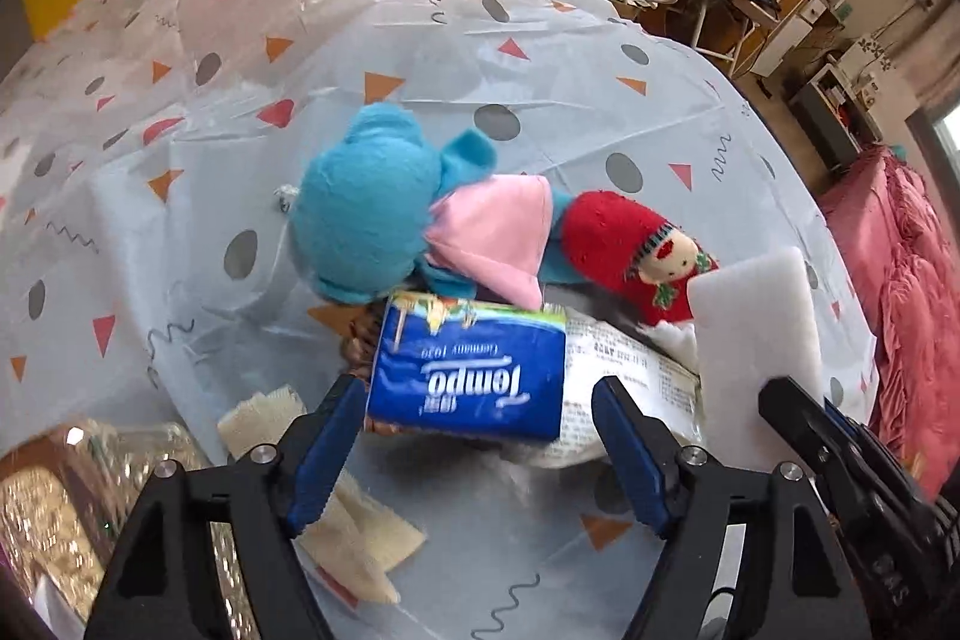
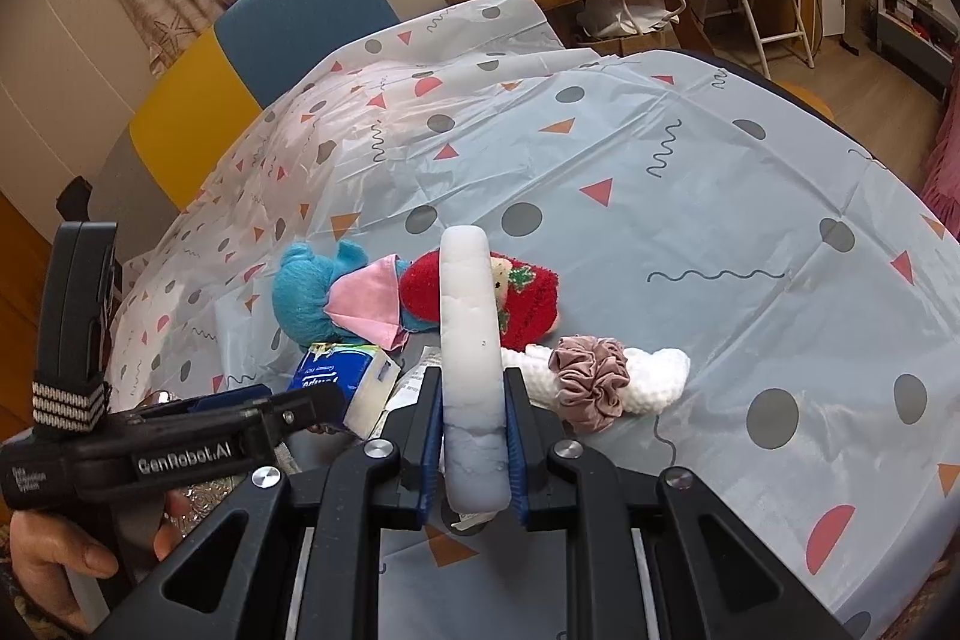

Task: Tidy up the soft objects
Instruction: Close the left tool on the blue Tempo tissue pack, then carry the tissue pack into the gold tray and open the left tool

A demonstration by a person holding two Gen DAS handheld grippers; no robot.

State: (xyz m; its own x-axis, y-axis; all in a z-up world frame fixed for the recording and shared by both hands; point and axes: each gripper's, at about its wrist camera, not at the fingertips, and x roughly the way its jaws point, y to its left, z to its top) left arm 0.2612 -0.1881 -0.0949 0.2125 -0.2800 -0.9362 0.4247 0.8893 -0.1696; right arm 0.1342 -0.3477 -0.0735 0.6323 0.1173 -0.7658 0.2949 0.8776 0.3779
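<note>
Left tongs (image 1: 480,436) gape around the tissue pack (image 1: 468,376), poised to grab; right tongs (image 2: 474,436) clench the sponge (image 2: 471,334) upright, ready for stowing.

The soft things crowd one patch of the desk (image 2: 690,172): blue plush (image 1: 366,202), red doll (image 1: 630,244), tissue pack (image 1: 474,376), scrunchie (image 2: 591,379). Toward the far edge and the right edge, the patterned cloth (image 1: 300,40) lies bare. Cloth scraps (image 1: 360,538) lie just under the left fingers (image 1: 327,454).

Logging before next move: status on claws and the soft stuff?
Left claw open around tissue pack, not gripping. Right claw shut on white sponge. Plush toys and scrunchie crowd the pile.
</note>
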